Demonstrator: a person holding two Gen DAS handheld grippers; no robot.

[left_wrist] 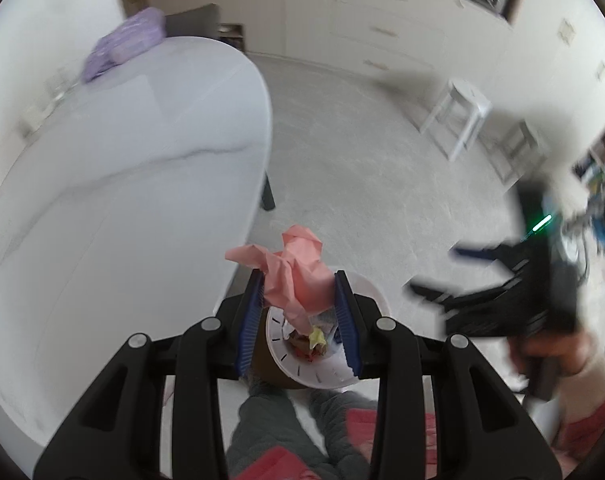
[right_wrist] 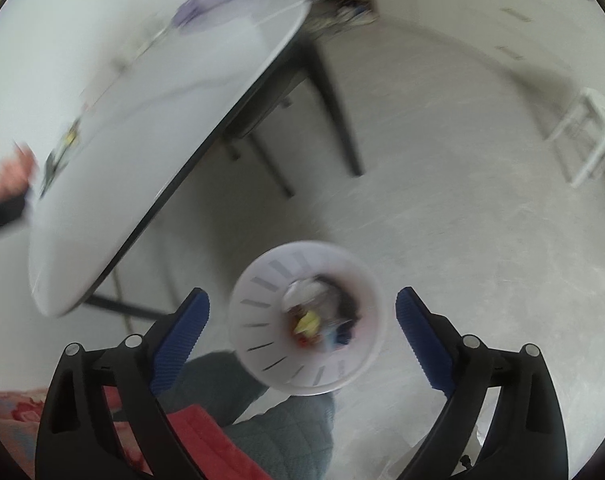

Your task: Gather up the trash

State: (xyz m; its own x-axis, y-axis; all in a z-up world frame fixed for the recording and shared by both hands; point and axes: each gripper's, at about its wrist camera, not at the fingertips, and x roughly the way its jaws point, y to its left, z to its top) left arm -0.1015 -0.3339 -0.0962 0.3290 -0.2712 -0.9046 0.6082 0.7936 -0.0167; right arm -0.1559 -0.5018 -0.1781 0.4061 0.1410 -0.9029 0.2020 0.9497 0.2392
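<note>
The left gripper (left_wrist: pixel 298 304) has its 2 fingers clamped on a crumpled pink paper (left_wrist: pixel 292 270), directly above the white bin (left_wrist: pixel 326 376) on the floor. The right gripper (right_wrist: pixel 302 320) hangs over the bin, fingers spread wide, holding nothing.

No text can be read — all too blurred.

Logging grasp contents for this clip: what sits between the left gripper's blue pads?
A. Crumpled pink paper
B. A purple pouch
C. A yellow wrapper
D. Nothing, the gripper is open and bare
A. The left gripper is shut on the crumpled pink paper, held above the white trash bin on the floor; the right gripper is open and holds nothing.
</note>
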